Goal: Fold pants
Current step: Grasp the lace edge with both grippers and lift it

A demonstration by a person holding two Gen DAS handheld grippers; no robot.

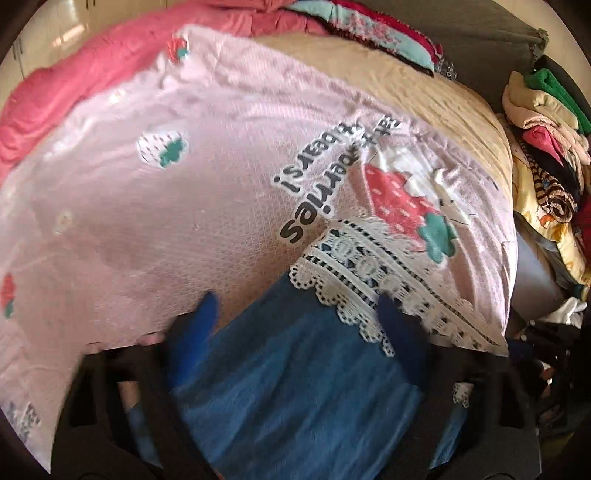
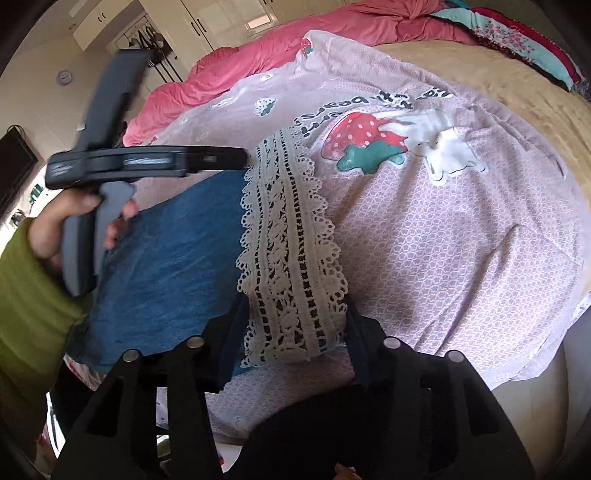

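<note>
Blue pants [image 1: 295, 369] with a white lace hem [image 1: 369, 266] lie flat on a pink strawberry-print sheet [image 1: 147, 206]. My left gripper [image 1: 299, 314] hovers over them, its blue fingers [image 1: 205, 314] spread wide: one rests beside the blue cloth, the other on the lace, and neither pinches anything. In the right wrist view the pants [image 2: 166, 266] run left from the lace hem [image 2: 291, 258]. My right gripper [image 2: 295, 321] straddles the near end of the lace, which lies flat and unbunched between its fingers. A hand in a green sleeve holds the left gripper [image 2: 236, 158] at the lace's far end.
A tan bedspread [image 1: 424, 92] lies under the pink sheet, with a red-pink quilt [image 2: 295, 33] along the far side. A heap of mixed clothes [image 1: 546, 147] stands at the bed's right. Cupboards [image 2: 207, 18] and a dark screen [image 2: 14, 162] line the room's far left.
</note>
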